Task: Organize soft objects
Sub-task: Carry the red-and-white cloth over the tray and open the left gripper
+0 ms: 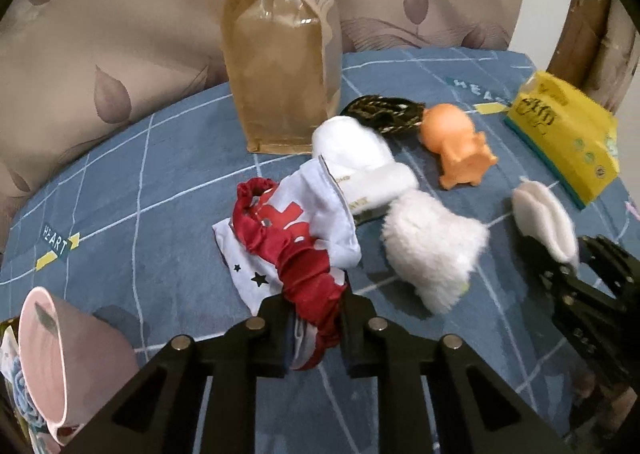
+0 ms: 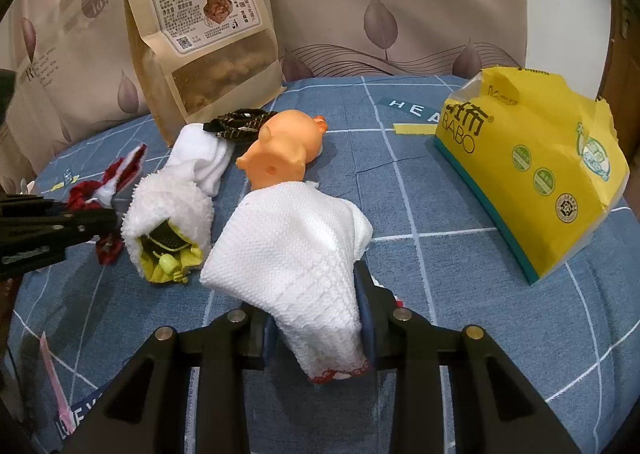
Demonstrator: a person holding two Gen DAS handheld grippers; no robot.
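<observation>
**Both tongs clamped on soft items**

Left gripper (image 1: 314, 328) is pinched shut on a red scrunchie (image 1: 298, 254) that lies over a white printed cloth (image 1: 316, 214) on the blue checked bedsheet (image 1: 160, 174). Right gripper (image 2: 316, 330) is clamped on a white knitted cloth (image 2: 296, 246), lifted just in front of the orange pig toy (image 2: 280, 154). Fluffy white pouch (image 2: 168, 210) and white sock (image 2: 200, 154) lie between the grippers; yellow tissue pack (image 2: 532, 166) sits at right, brown snack bag (image 2: 200, 46) stands behind.

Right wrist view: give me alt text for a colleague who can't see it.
The right gripper is shut on a white textured cloth above a blue checked sheet. Behind it lie an orange toy pig and a fluffy white pouch, with a yellow tissue pack at the right.
</observation>
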